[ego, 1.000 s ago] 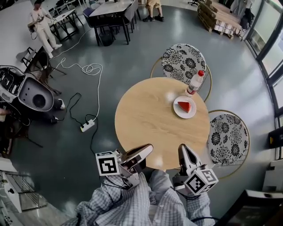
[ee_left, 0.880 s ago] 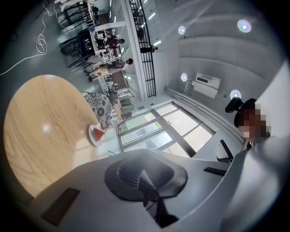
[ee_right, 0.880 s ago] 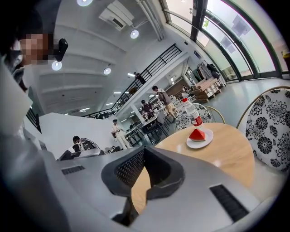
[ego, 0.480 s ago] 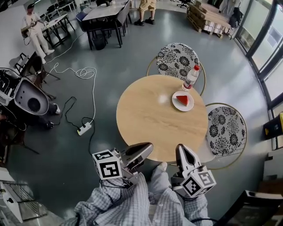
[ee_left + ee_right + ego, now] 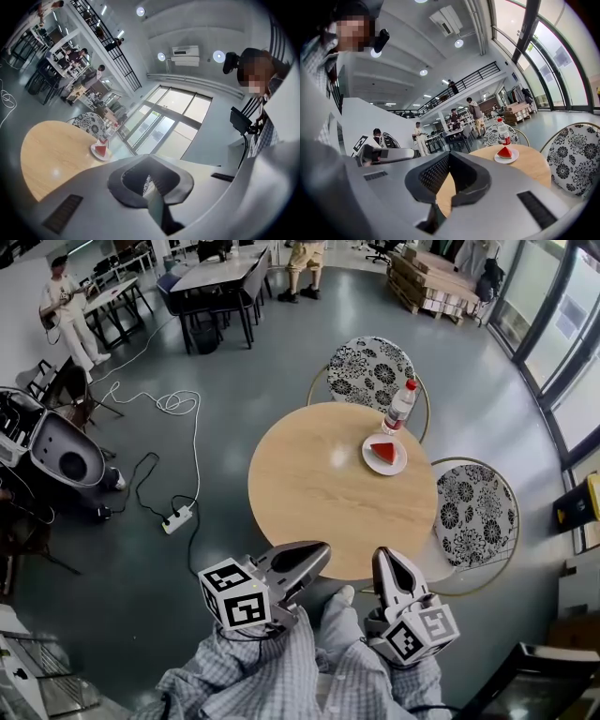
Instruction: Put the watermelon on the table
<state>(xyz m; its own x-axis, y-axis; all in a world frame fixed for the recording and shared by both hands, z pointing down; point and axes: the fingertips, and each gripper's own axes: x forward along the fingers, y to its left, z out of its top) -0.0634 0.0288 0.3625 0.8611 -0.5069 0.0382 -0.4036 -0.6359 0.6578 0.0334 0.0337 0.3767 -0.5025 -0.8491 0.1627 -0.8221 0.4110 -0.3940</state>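
Note:
A red watermelon slice [image 5: 384, 451] lies on a white plate [image 5: 369, 463] at the far right of the round wooden table [image 5: 319, 493]. It also shows in the left gripper view as the watermelon [image 5: 100, 150] and in the right gripper view as the watermelon [image 5: 504, 152]. My left gripper [image 5: 322, 550] and right gripper [image 5: 385, 555] hover side by side at the table's near edge, well short of the plate. Both are shut and hold nothing. The left gripper [image 5: 150, 161] and the right gripper [image 5: 450, 157] point about level across the table.
A plastic bottle with a red cap [image 5: 400, 407] stands just behind the plate. Two floral-cushioned chairs [image 5: 370, 371] [image 5: 476, 514] sit at the table's far and right sides. A power strip with cable [image 5: 178, 517] lies on the floor at left, near a grey machine [image 5: 61, 451].
Both grippers have drifted a little and stayed shut and empty. The left gripper has rolled, and its marker cube now faces differently. The table sits slightly farther up in the head view.

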